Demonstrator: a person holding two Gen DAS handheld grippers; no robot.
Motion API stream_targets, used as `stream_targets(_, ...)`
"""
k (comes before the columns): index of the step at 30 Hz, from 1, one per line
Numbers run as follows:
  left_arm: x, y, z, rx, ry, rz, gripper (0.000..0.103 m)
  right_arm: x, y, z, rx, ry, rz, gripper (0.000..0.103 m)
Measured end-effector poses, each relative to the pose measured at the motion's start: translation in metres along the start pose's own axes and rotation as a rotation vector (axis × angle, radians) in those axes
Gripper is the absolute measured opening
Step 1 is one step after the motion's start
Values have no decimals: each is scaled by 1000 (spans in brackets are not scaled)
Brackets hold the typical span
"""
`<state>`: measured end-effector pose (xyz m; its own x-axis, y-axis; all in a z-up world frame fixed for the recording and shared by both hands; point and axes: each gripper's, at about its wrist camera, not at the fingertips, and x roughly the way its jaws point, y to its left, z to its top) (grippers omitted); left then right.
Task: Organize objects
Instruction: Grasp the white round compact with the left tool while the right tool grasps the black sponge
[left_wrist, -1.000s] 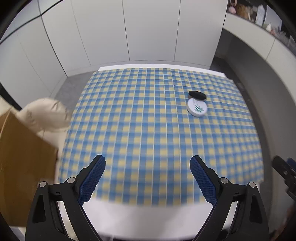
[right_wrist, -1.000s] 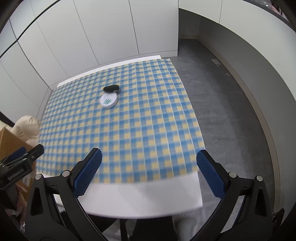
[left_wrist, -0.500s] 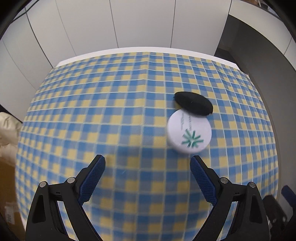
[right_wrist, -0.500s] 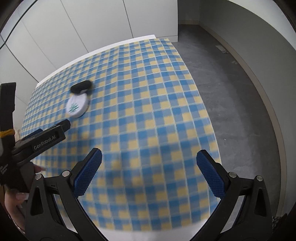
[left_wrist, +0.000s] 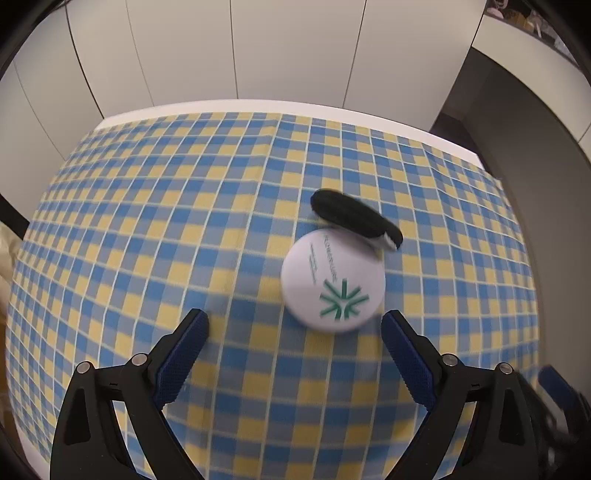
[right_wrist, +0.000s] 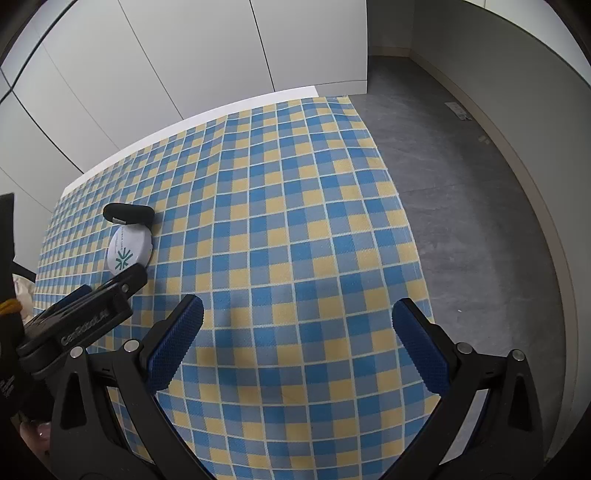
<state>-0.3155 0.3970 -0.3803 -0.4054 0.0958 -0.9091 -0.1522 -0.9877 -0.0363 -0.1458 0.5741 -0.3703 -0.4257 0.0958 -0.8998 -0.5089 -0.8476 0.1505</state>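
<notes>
The left tongs (left_wrist: 293, 328) hang wide and empty just short of the round white tin (left_wrist: 333, 280), which lies on the checked cloth (left_wrist: 184, 221) toward the far left of the bench, touching the black case (left_wrist: 354, 218) behind it. If the tongs close off-centre, the low tin will likely skid or nudge the case. To the right, the right tongs (right_wrist: 297, 325) gape wide over bare cloth. White cupboards (right_wrist: 207, 55) stand beyond; grey floor (right_wrist: 461, 184) lies right.

A blue-and-yellow checked tablecloth (left_wrist: 184, 229) lies before white cabinet doors (left_wrist: 288, 48).
</notes>
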Motion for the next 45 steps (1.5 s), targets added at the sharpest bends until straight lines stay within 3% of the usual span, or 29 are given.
stream_targets(2,6,-10,7,36,-21,31,94,2,-1,-1,12,5,9,103)
stream_targets(3,5,-12,9,47,-53,21,81,3,-2,-1,16,8,7,103)
stream_targets(4,4,-14,10,53,-82,12,59,5,-3,-1,17,13,4,103)
stream_targets(5,2,-15,11,61,-102,22,58,6,-3,-2,17,16,0,103)
stream_targets(8,-3,5,10,38,-121,-9,57,8,-1,-2,13,17,4,103)
stream_targets(15,-4,63,16,-77,-88,52,57,14,27,3,-41,-3,33,103)
stream_targets(23,2,109,26,-139,-103,117,57,50,110,24,-163,-42,173,103)
stream_targets(26,4,117,31,-140,-110,115,57,60,141,29,-239,-67,177,103)
stream_targets(28,6,118,34,-130,-115,112,57,68,159,31,-284,-80,125,103)
stream_targets(30,9,112,36,-115,-119,108,57,73,173,31,-321,-99,80,98)
stream_targets(34,9,114,37,-94,-121,96,57,69,188,24,-373,-166,30,48)
stream_targets(45,-7,142,24,-85,-109,104,57,57,177,24,-285,-125,9,44)
